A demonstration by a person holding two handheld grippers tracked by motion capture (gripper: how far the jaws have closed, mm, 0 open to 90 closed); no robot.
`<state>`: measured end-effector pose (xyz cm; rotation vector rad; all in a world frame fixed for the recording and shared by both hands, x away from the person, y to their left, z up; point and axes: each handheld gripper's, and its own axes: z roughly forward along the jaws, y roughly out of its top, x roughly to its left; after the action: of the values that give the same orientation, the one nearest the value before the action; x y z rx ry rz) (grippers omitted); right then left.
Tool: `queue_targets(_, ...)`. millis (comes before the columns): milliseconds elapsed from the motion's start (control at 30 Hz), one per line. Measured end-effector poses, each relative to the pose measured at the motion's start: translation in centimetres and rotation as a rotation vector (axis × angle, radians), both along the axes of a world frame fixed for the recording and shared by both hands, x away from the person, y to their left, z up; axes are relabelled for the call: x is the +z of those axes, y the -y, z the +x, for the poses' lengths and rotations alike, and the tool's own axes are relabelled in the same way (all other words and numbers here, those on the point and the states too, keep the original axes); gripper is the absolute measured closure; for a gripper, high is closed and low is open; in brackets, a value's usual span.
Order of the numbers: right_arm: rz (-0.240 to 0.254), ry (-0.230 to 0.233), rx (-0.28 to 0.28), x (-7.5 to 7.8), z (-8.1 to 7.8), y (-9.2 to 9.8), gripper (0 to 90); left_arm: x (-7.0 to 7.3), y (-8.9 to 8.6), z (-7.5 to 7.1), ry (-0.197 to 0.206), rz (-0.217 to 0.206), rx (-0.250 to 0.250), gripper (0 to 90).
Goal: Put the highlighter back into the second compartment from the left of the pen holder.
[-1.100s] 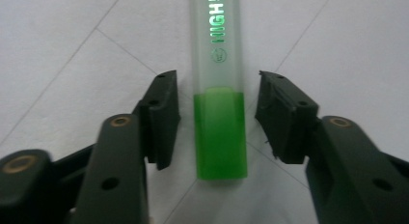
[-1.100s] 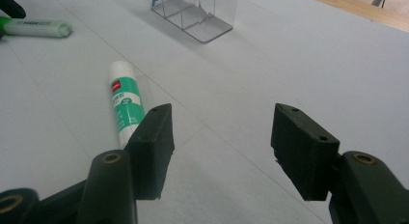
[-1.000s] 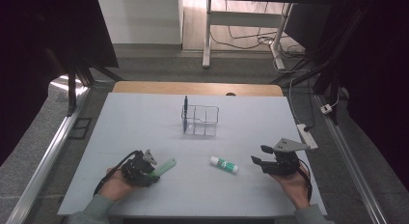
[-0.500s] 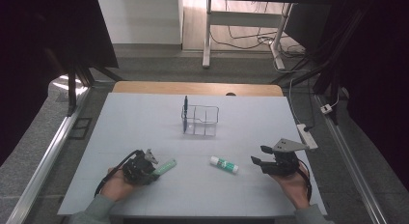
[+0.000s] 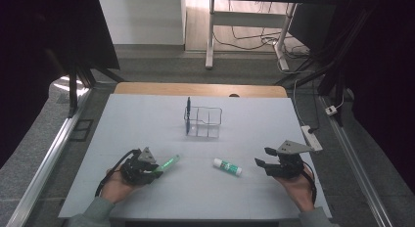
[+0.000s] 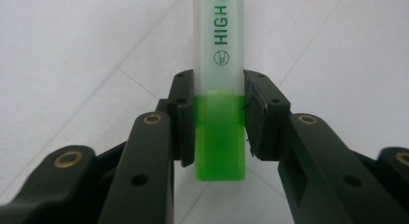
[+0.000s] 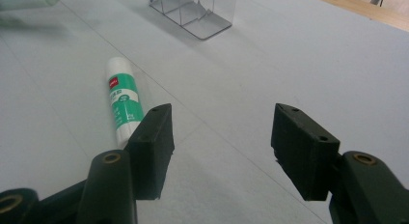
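A green highlighter (image 5: 168, 163) lies near the table's front left, and my left gripper (image 5: 154, 170) is shut on its green end. In the left gripper view both pads press the sides of the highlighter (image 6: 220, 89), which runs straight away from me. A white and green glue stick (image 5: 227, 167) lies on the table at front centre. My right gripper (image 5: 261, 163) stands open at the front right, apart from the glue stick (image 7: 122, 103), which lies left of its left jaw. The right gripper (image 7: 219, 137) has nothing between its pads.
A clear plastic organiser (image 5: 204, 123) with compartments stands at mid table, a dark pen (image 5: 188, 112) upright in its left side. The organiser (image 7: 195, 11) lies ahead of the right gripper. A white power strip (image 5: 313, 137) sits at the table's right edge.
The left gripper's jaws have closed onto the highlighter's green end. The right hand and the glue stick have not moved.
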<state>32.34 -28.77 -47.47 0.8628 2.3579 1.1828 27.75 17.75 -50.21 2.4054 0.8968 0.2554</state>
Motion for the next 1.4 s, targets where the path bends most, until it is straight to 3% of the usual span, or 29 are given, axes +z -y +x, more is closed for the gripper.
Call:
queue_targets(233, 0.003, 0.002, 0.001, 0.0, 0.0, -0.1, 40.7, 0.5, -0.3, -0.1, 0.042, -0.062, 0.003, 66.9)
queue_targets(567, 0.001, 0.002, 0.010, 0.0, 0.0, -0.4, 40.7, 1.2, 0.3, 0.0, 0.076, -0.107, -0.031, 66.9)
queue_targets(1400, -0.019, 0.022, 0.046, 0.6, -0.5, -2.0, 40.0, 2.2, 4.3, 1.2, 0.106, -0.120, -0.114, 66.9)
